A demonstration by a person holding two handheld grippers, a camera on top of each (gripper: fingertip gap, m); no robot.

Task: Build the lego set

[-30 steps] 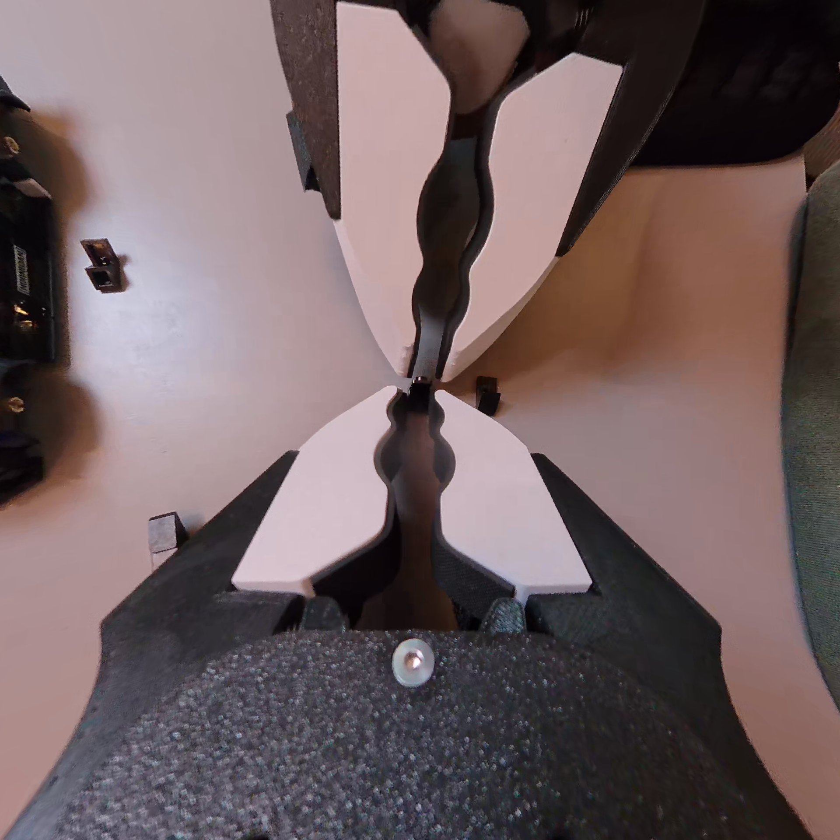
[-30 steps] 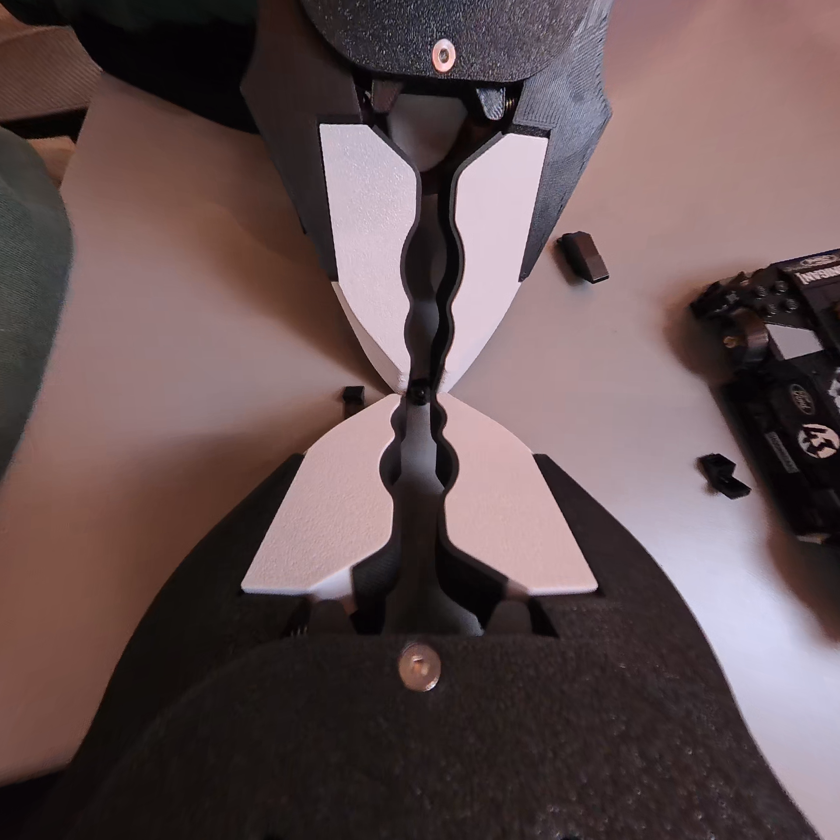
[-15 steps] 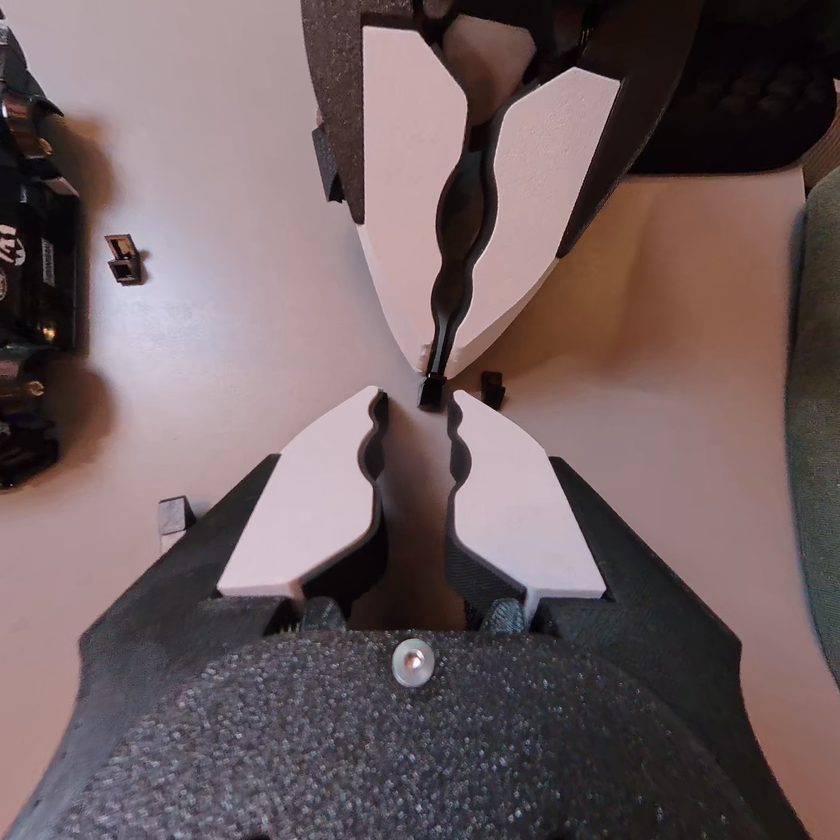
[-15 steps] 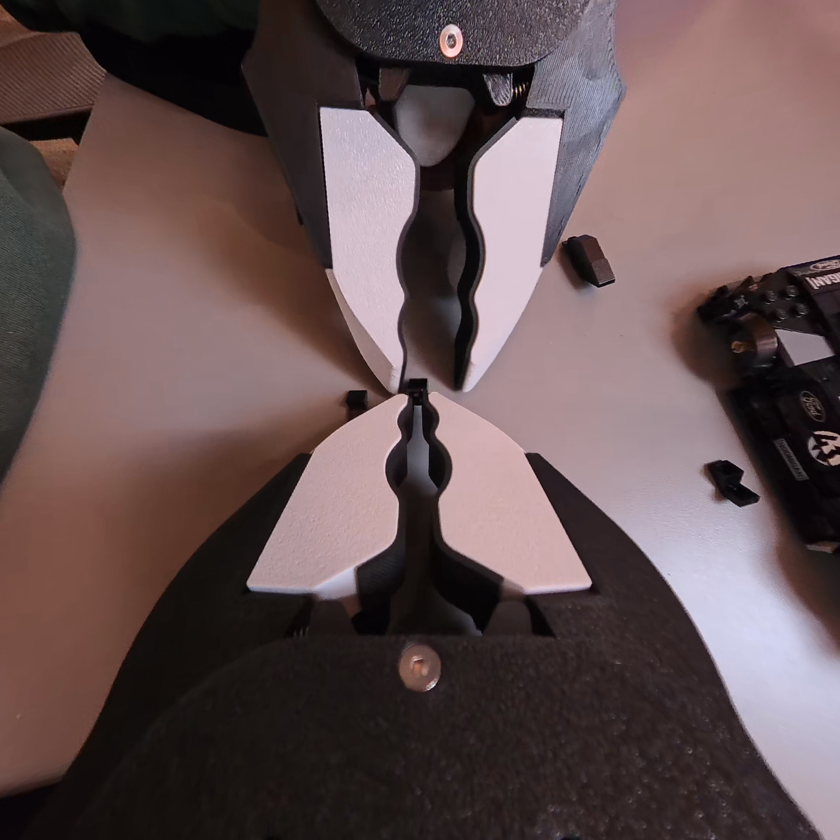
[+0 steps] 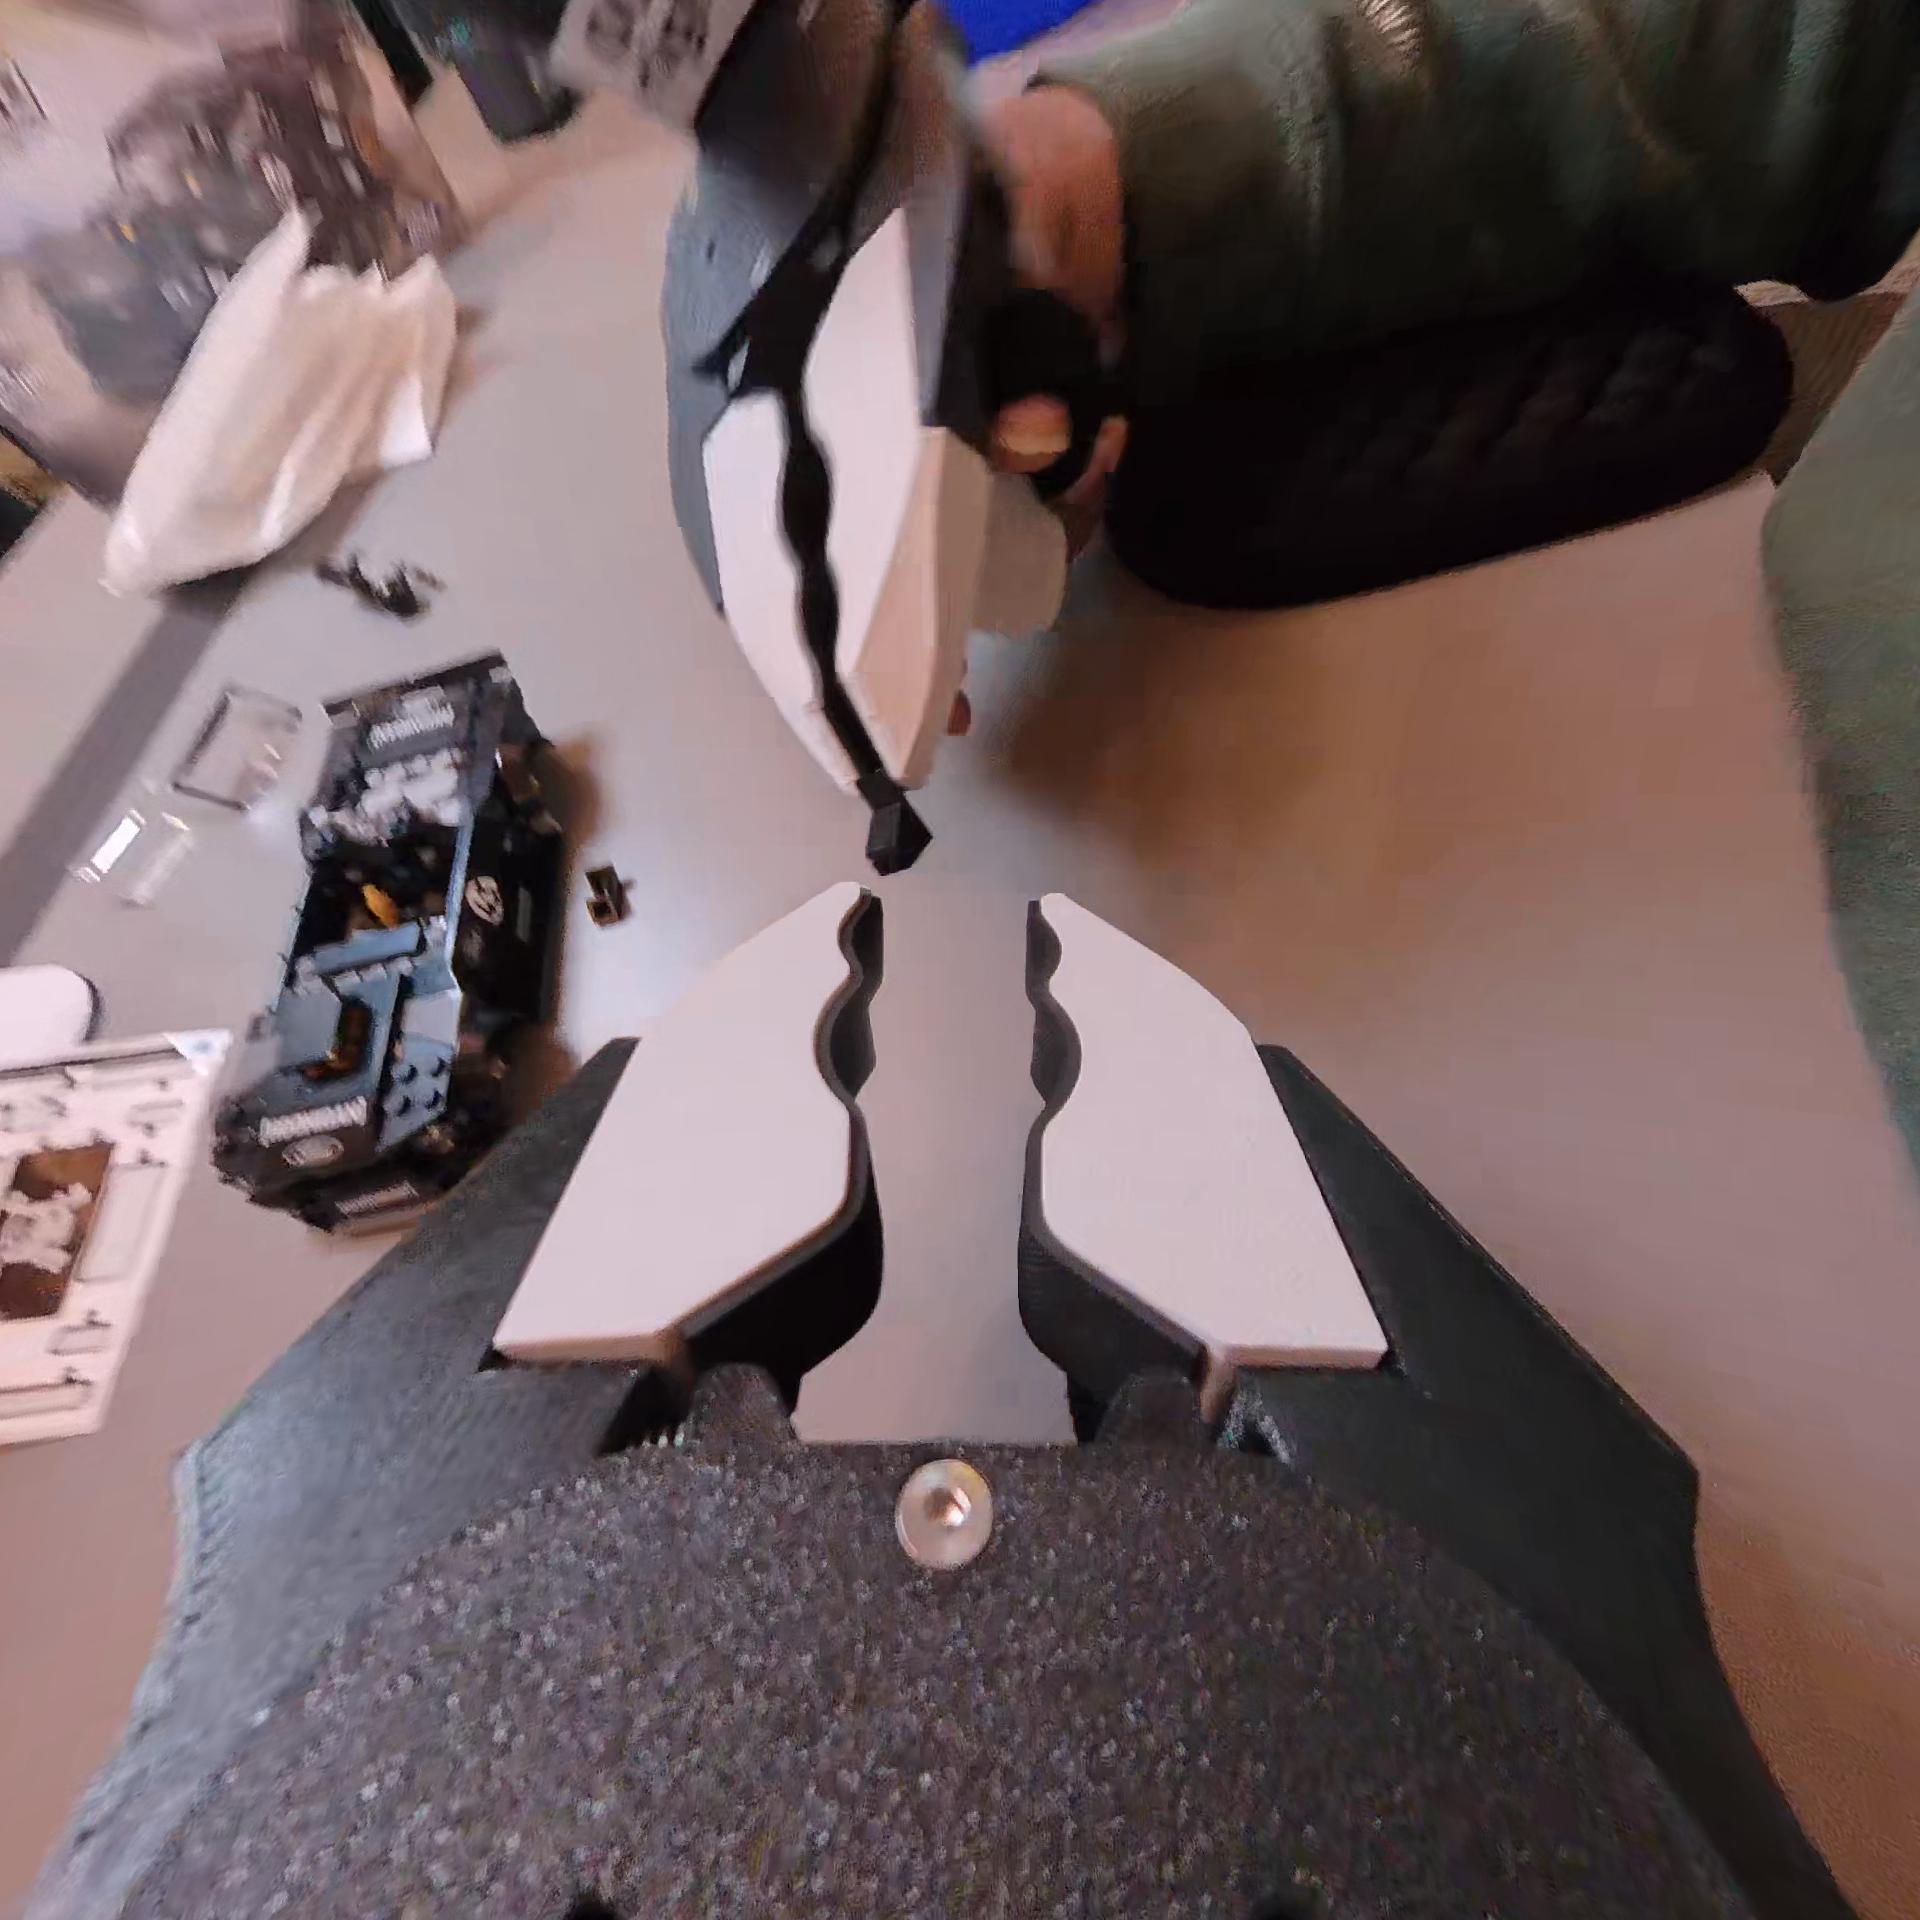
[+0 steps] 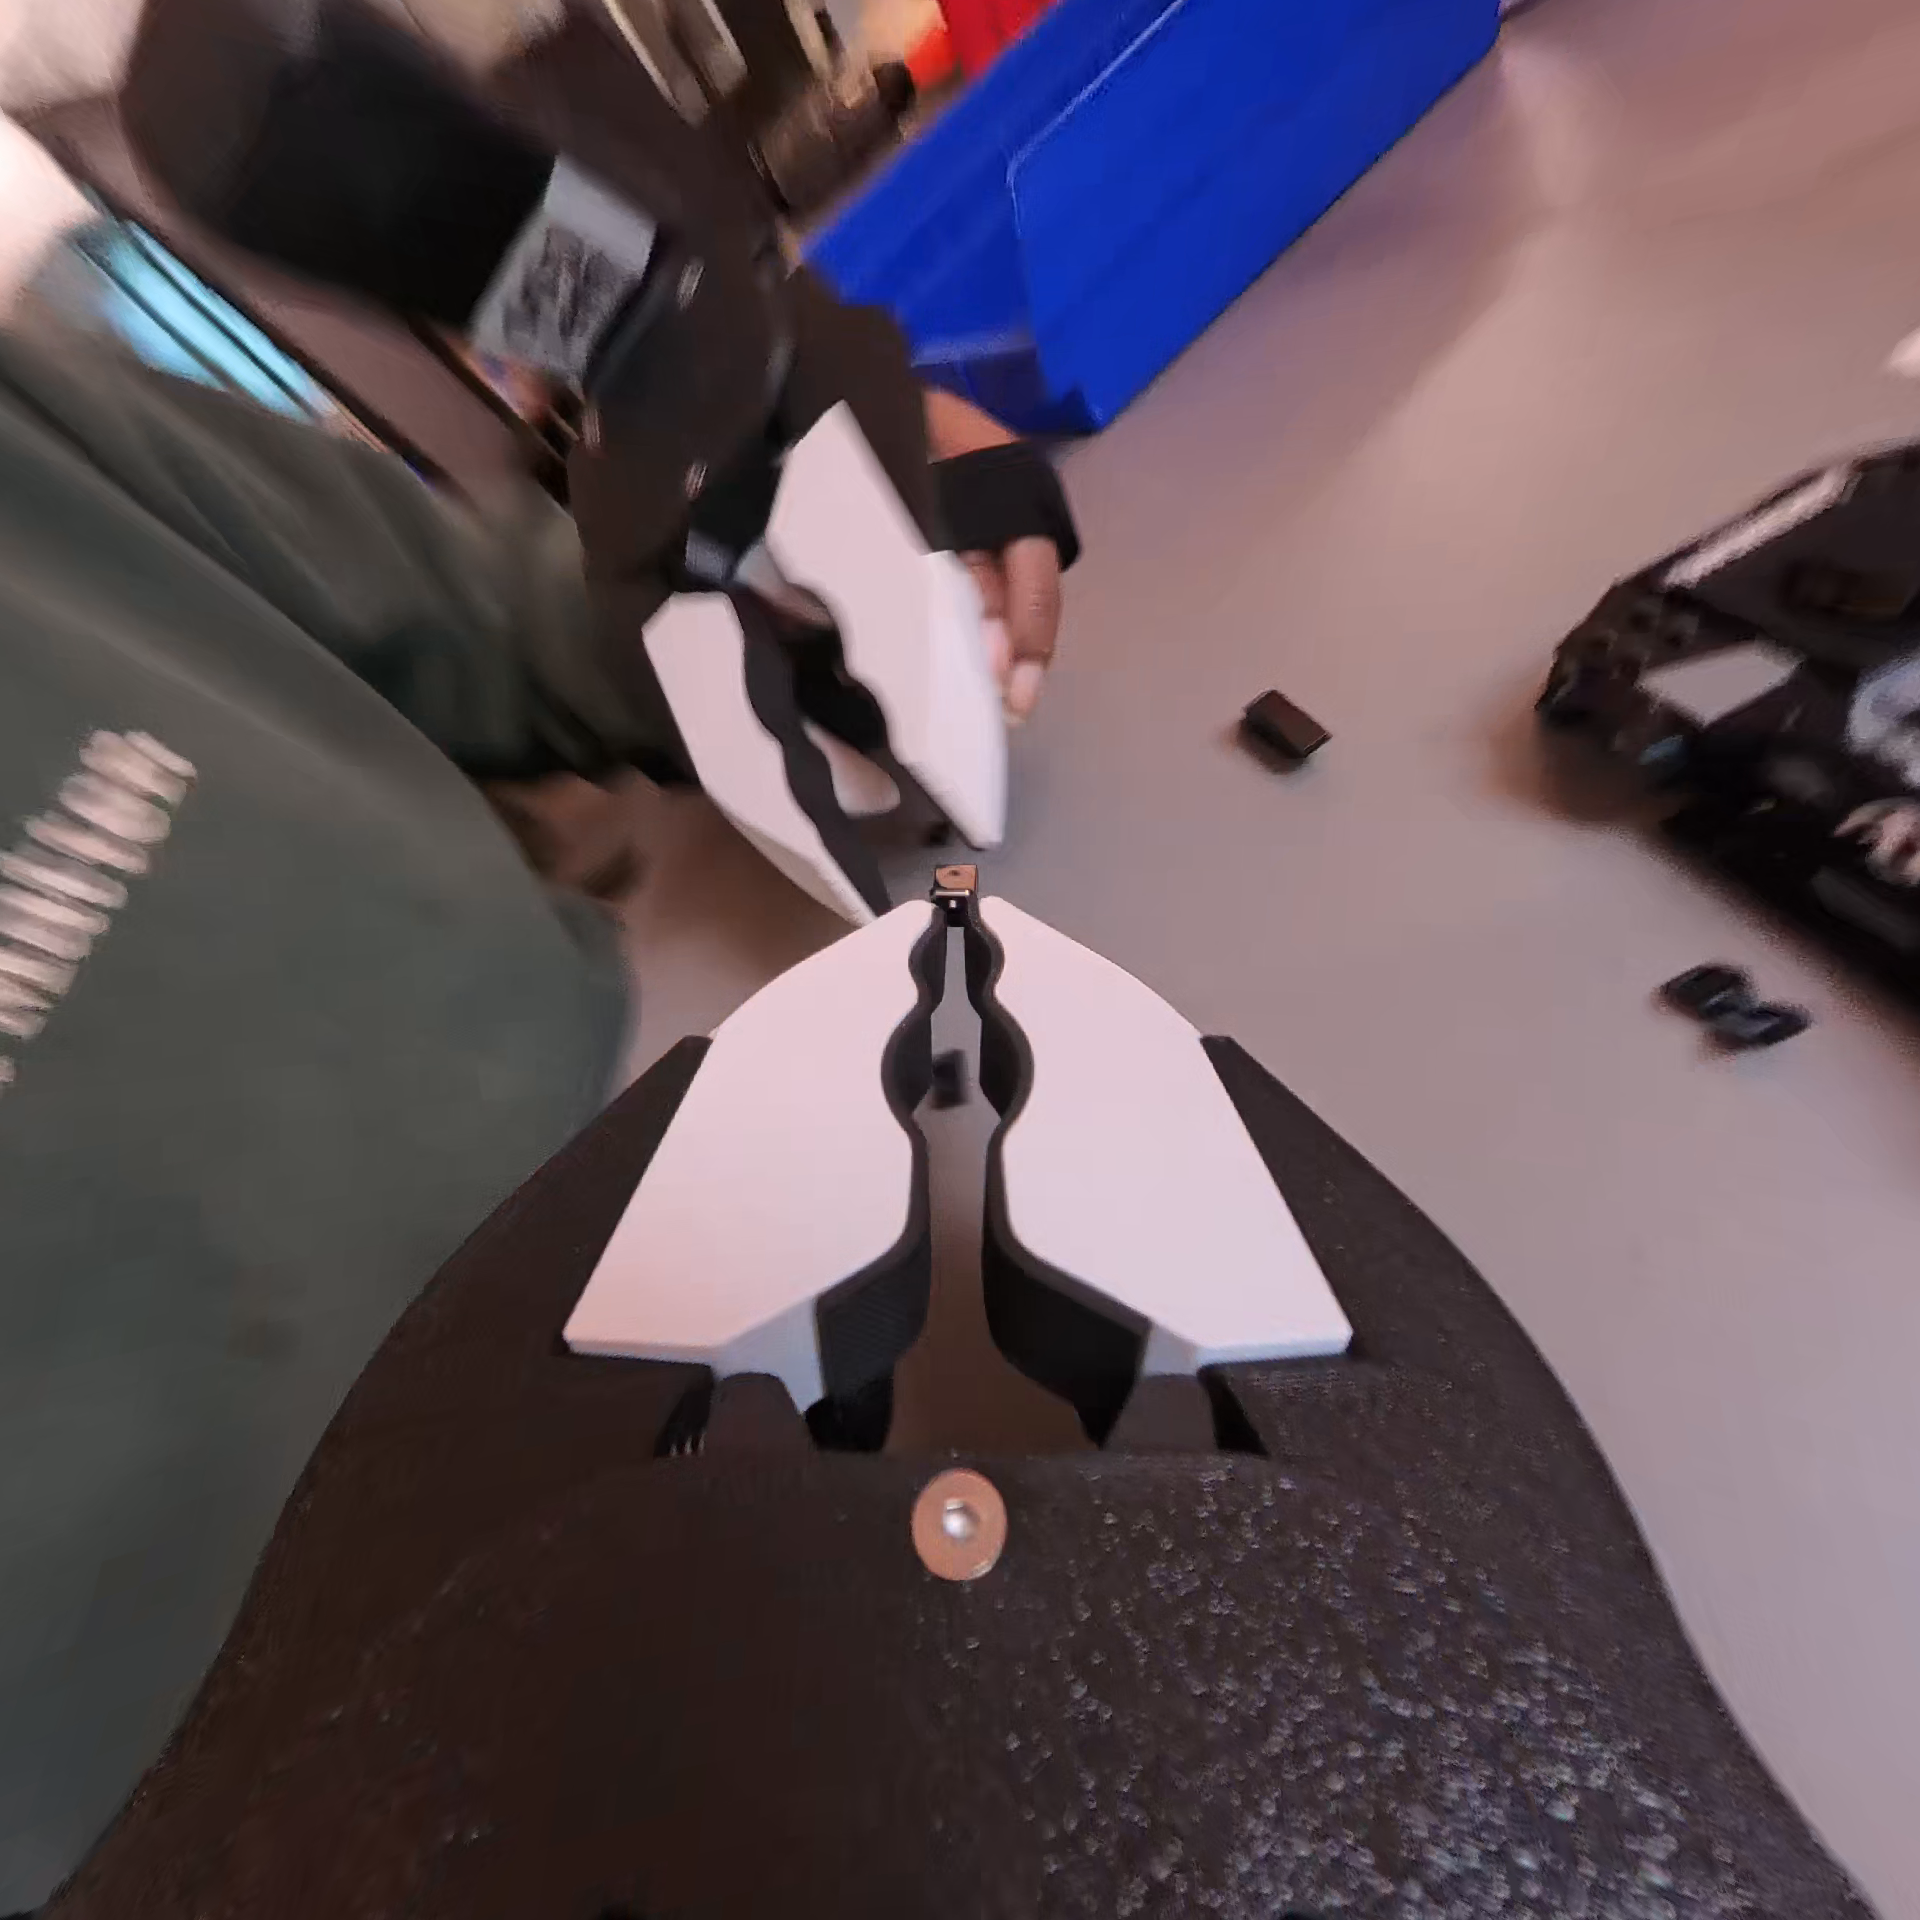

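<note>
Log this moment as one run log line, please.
left gripper: open, empty | right gripper: shut on small black piece | partly built black car: on table, untouched

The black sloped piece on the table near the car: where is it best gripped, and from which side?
The sloped piece lies flat on the table; its slanted top would likely slip. Come from above, across its straight side walls.

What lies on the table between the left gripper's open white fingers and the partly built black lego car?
Left wrist view: one small loose black lego piece lies between left gripper and black lego car.
</note>
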